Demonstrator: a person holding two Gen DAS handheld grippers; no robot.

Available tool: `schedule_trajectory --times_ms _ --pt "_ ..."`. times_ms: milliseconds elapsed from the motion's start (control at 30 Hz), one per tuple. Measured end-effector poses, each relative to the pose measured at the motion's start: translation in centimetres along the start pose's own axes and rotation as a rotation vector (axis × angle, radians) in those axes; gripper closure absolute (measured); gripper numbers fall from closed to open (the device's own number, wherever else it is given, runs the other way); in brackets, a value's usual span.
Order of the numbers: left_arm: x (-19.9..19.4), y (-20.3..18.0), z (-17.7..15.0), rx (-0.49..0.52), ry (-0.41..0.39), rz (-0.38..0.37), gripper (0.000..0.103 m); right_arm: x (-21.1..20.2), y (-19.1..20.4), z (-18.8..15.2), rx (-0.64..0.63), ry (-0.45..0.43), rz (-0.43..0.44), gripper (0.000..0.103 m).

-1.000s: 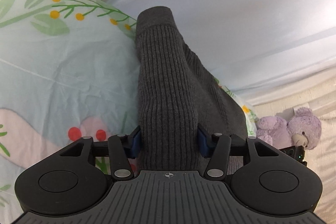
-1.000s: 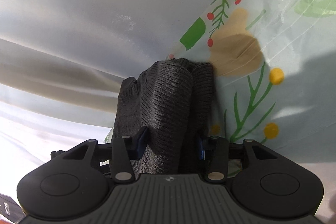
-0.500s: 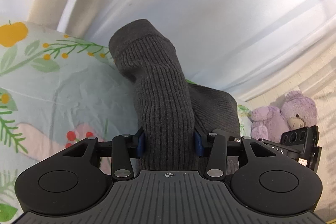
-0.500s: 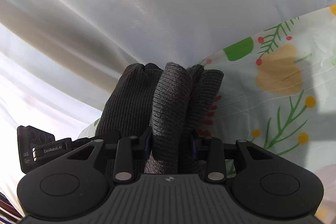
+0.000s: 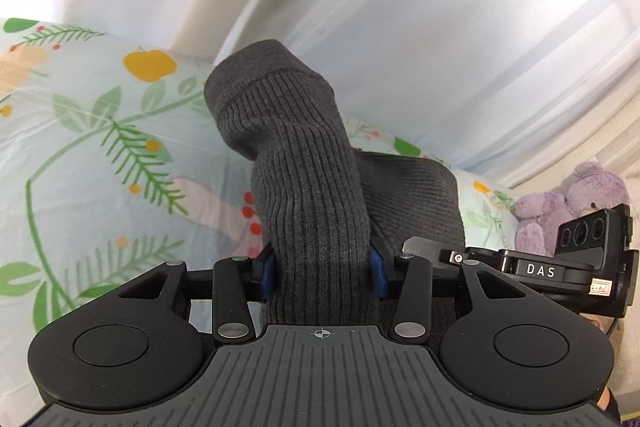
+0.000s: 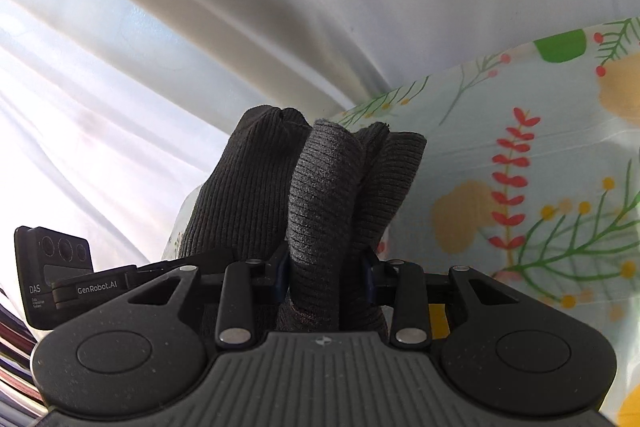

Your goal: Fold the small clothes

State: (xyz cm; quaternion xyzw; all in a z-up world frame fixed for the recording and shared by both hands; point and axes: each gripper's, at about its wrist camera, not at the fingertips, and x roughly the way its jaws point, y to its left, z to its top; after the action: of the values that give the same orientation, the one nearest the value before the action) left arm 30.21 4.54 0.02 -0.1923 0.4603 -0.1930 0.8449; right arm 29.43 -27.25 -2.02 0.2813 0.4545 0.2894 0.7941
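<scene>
Your left tool [image 5: 322, 273] is clamped on a bunched fold of the dark grey knit garment [image 5: 304, 187], holding it up over the floral sheet [image 5: 100, 155]. Your right tool [image 6: 326, 277] has just squeezed in tighter on another bunch of it, pads pressing the fabric. Purple teddy [image 5: 568, 203] sits off right.

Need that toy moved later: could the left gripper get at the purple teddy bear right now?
Probably not. The left gripper is shut on the grey knitted garment, and the right gripper sits in front of the purple teddy bear, which lies beyond the floral sheet.
</scene>
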Motion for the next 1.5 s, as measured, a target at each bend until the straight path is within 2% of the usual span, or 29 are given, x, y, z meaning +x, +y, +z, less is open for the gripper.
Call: schedule_trajectory --times_ms 333,500,667,867,1167,1233,1367,1467,1500 --pt "-0.2 1.5 -2.2 0.021 -0.003 0.142 0.053 4.7 2.3 -2.5 -0.012 0.087 -0.066 0.07" --pt "0.0 0.2 -2.9 0.074 -0.025 0.21 0.051 5.2 3.1 -2.8 -0.05 0.071 -0.123 0.068" --pt "0.5 -0.7 -3.3 0.129 -0.042 0.266 0.048 4.9 3.8 -3.5 -0.115 0.067 -0.217 0.066" --pt "1.1 -0.6 -3.7 0.166 -0.05 0.331 0.045 5.6 4.1 -3.8 -0.16 0.057 -0.286 0.063" --pt "1.7 0.1 -3.9 0.182 -0.052 0.4 0.04 6.4 4.6 -4.2 -0.236 0.022 -0.344 0.06" --pt "1.8 0.1 -4.1 0.193 -0.057 0.407 0.037 6.5 4.8 -4.3 -0.257 0.013 -0.364 0.056" --pt "1.4 0.4 -4.1 0.186 -0.064 0.404 0.034 6.4 5.9 -4.8 -0.373 -0.052 -0.48 0.039" --pt "0.4 0.7 -4.2 0.181 -0.094 0.431 0.032 5.4 6.6 -5.1 -0.445 -0.141 -0.59 0.037" --pt "0.1 0.8 -4.2 0.181 -0.106 0.447 0.031 4.8 6.7 -5.1 -0.442 -0.167 -0.595 0.037"
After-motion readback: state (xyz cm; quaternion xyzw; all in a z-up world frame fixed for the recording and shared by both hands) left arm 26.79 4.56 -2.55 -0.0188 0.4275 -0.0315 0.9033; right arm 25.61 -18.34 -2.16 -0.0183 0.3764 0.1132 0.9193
